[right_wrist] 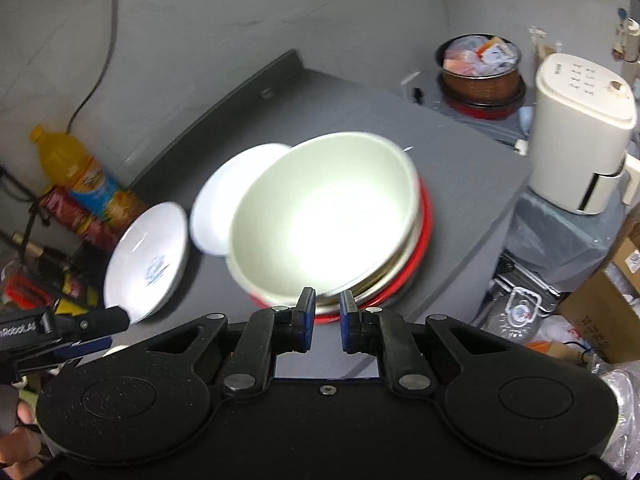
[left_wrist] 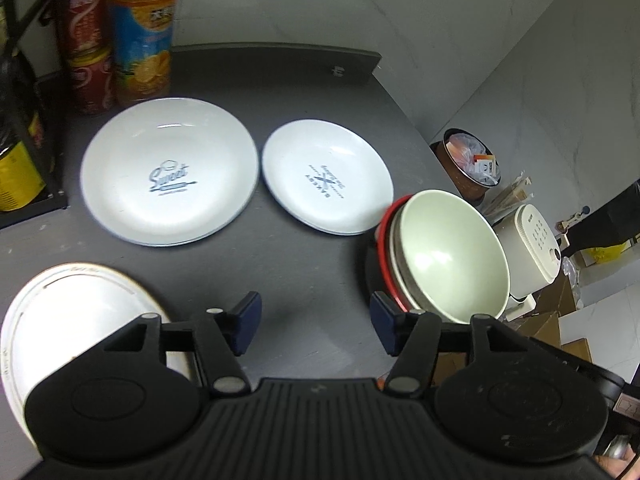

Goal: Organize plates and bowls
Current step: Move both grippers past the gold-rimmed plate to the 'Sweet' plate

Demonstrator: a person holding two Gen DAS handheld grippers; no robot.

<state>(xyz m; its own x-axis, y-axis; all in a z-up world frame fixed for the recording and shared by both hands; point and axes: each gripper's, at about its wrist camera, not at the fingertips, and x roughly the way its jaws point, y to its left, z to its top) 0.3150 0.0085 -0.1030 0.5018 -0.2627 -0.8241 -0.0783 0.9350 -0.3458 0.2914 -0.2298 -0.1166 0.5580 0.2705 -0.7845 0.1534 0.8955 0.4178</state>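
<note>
A pale green bowl (left_wrist: 452, 256) sits nested on a red-rimmed bowl stack (left_wrist: 385, 236) at the dark table's right edge. Two white plates lie behind: a large "Sweet" plate (left_wrist: 168, 176) and a smaller one (left_wrist: 326, 176). A gold-rimmed white plate (left_wrist: 72, 312) lies at the front left. My left gripper (left_wrist: 316, 324) is open above the table, empty. My right gripper (right_wrist: 324, 322) has its jaws narrowly apart at the near rim of the bowl stack (right_wrist: 328, 216), gripping nothing that I can see. The left gripper (right_wrist: 60, 336) shows at the right wrist view's left edge.
A juice bottle (left_wrist: 144, 32) and red cans (left_wrist: 86, 40) stand at the back left by a black rack. Off the table's right side are a brown bin (left_wrist: 470, 164), a cream appliance (right_wrist: 580, 132) and cardboard boxes (right_wrist: 604, 296).
</note>
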